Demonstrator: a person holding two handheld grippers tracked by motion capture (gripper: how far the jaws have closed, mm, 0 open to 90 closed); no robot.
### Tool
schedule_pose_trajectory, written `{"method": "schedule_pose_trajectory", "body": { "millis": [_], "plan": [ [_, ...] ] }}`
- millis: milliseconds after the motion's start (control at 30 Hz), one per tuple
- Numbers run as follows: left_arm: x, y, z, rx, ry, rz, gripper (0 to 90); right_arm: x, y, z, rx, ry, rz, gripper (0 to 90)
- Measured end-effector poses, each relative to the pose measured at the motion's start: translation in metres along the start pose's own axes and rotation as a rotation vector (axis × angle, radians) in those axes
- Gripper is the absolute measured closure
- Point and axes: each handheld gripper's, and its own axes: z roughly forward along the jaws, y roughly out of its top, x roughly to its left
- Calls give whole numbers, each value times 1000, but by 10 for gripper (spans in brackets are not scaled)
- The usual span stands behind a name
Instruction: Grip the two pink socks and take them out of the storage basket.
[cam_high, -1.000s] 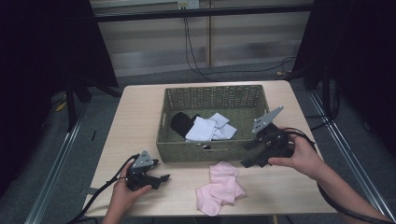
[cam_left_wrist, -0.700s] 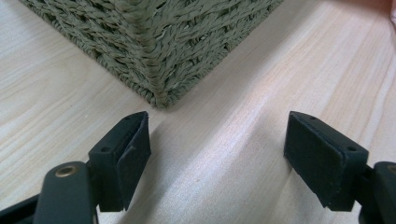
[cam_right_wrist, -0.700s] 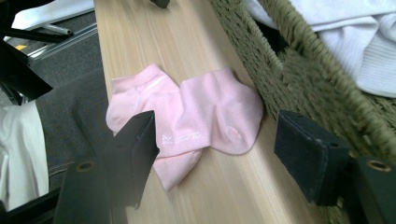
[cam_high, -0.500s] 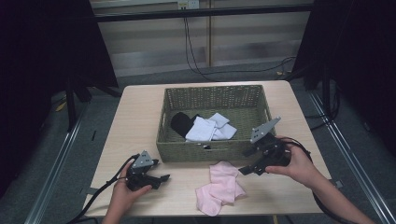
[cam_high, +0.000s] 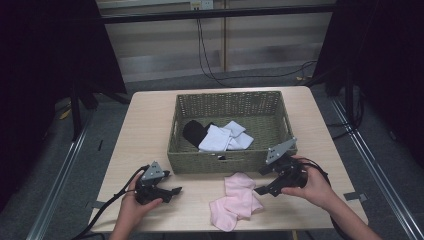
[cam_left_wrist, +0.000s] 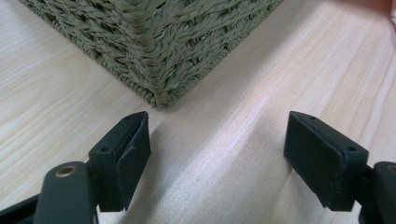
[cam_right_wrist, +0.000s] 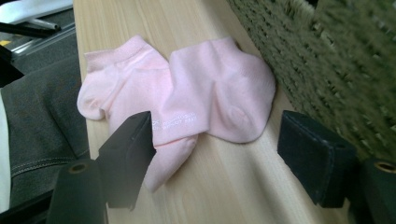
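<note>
in the high view, the pink socks (cam_high: 235, 200) are seen lying flat on the pale wood worktop (cam_high: 150, 130), just in front of the woven basket (cam_high: 230, 100) and close to the near edge. the right claw (cam_high: 263, 188) is held just beside their right side, pointing left toward them, with its jaws spread and nothing between them; these jaws have just been opening. the left claw (cam_high: 175, 191) is rested well apart to the left, also spread and empty, so the right hand is clearly the nearer one. the socks' long axis is judged to run diagonally, from the basket front toward the near-left. white and black cloths are seen inside the basket.

in the left gripper view, the basket corner (cam_left_wrist: 154, 51) is shown as coarse olive wicker, with bare worktop between the wide black padded jaws.

in the right gripper view, the socks (cam_right_wrist: 187, 100) are seen directly ahead, soft knit, overlapped, one cuff reaching to the left jaw. the basket wall is seen at the right.
</note>
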Motion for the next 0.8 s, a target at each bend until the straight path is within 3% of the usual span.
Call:
{"method": "schedule_pose_trajectory", "body": {
  "millis": [667, 767, 800],
  "plan": [
    [0, 0, 0, 0, 0, 1, 224, -4, -35, 34, 13, -62, -26, 232],
    [0, 0, 0, 0, 0, 1, 225, -5, -41, 35, -31, -65, -42, 222],
    [0, 0, 0, 0, 0, 2, 224, -6, -43, 35, -33, -86, -63, 216]
  ]
}}
